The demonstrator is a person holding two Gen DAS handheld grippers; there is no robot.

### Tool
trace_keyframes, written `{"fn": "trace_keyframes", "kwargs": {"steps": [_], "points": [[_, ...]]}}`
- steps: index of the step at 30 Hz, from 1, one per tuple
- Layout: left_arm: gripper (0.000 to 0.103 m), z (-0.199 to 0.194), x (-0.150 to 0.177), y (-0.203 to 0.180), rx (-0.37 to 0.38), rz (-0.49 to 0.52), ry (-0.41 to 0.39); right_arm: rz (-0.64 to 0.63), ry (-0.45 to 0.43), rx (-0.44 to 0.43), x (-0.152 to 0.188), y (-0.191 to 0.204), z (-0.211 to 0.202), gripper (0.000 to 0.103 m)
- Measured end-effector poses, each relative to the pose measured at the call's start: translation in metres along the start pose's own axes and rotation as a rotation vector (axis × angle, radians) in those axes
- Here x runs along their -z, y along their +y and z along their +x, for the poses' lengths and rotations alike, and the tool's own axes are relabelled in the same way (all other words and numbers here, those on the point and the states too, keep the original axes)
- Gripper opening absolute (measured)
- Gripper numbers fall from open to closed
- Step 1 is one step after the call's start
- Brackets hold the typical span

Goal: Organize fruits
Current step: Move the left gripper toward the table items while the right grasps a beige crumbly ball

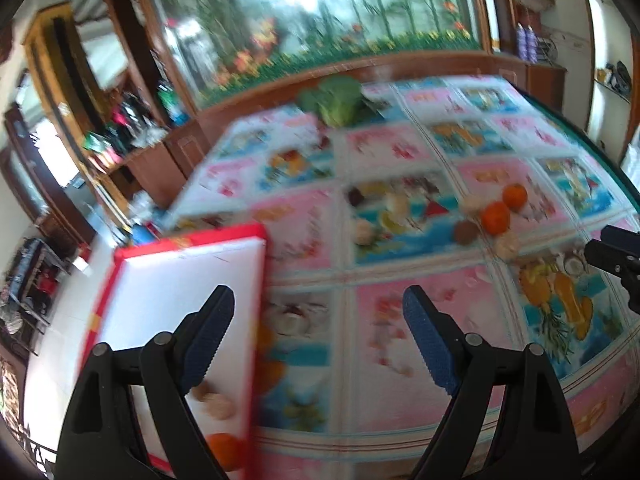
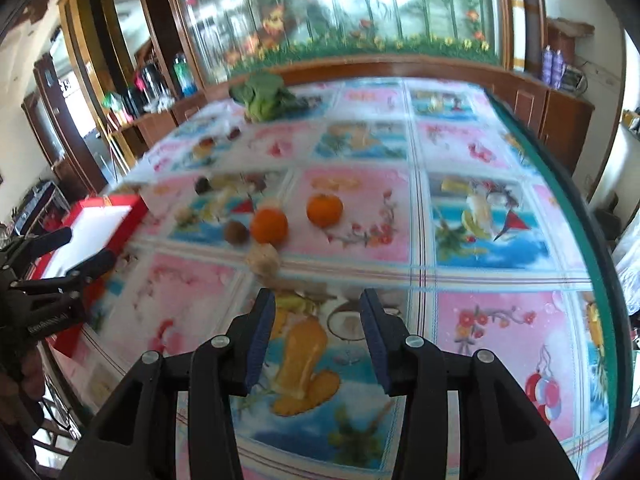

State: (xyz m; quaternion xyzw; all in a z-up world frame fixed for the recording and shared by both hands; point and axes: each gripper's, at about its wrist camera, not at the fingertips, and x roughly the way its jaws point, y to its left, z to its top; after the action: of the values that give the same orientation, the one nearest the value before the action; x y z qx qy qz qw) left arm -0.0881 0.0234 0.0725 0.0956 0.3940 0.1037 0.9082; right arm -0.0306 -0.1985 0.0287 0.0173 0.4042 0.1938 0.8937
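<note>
The left gripper (image 1: 318, 340) is standing wide apart with nothing between its blue-padded fingers (image 1: 212, 340); it is hovering over the table, its left finger in front of a red-rimmed white box (image 1: 160, 280). In the left wrist view, the box is sitting at about eight o'clock, at the table's left edge. Inside it, near the bottom of that view, a tangerine (image 1: 224, 446) and two small pale round fruits (image 1: 218, 404) are lying close together.

The right gripper (image 2: 316, 340) is partly spread, its fingers (image 2: 262, 340) gripping nothing; only the printed tablecloth (image 2: 500, 332) is showing between them. Just beyond its fingertips, at about twelve o'clock in the right wrist view, a pale tan fruit (image 2: 264, 260) is resting on the cloth. Farther out, an orange tangerine (image 2: 270, 226) is sitting beside a small brown fruit (image 2: 236, 233) at its nine o'clock, and a second tangerine (image 2: 325, 210) is lying apart at its two o'clock. The pictures are blurred, so the kinds of small fruit cannot be told.

At the far edge of the table, toward eleven o'clock, a bunch of leafy greens (image 2: 264, 98) is lying. Behind the table, a large glass panel painted with trees and flowers (image 2: 340, 8) is standing in a wooden frame. At nine o'clock in the right wrist view, the left gripper is appearing in front of the box.
</note>
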Motion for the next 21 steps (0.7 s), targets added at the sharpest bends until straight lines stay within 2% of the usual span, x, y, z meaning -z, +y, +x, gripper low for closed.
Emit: {"fn": "trace_keyframes", "kwargs": {"steps": [2, 7, 9, 13, 20, 21], "points": [[0.087, 0.015, -0.002, -0.009, 0.027, 0.001, 0.038, -0.023, 0.033, -0.01, -0.004, 0.003, 0.011, 0.044], [0.087, 0.037, -0.015, -0.018, 0.035, 0.003, 0.066, -0.135, 0.087, -0.008, -0.014, 0.02, 0.043, 0.047], [0.087, 0.045, -0.023, -0.021, 0.041, 0.006, 0.07, -0.13, 0.103, -0.014, -0.016, 0.019, 0.052, 0.048], [0.087, 0.058, -0.033, -0.025, 0.043, 0.026, 0.071, -0.063, 0.114, -0.106, -0.025, 0.015, 0.063, 0.048], [0.087, 0.08, -0.043, -0.027, 0.111, 0.043, 0.072, -0.09, 0.094, -0.084, -0.033, 0.033, 0.075, 0.048], [0.087, 0.082, -0.044, -0.028, 0.123, 0.049, 0.071, -0.108, 0.088, -0.072, -0.032, 0.036, 0.076, 0.043]]}}
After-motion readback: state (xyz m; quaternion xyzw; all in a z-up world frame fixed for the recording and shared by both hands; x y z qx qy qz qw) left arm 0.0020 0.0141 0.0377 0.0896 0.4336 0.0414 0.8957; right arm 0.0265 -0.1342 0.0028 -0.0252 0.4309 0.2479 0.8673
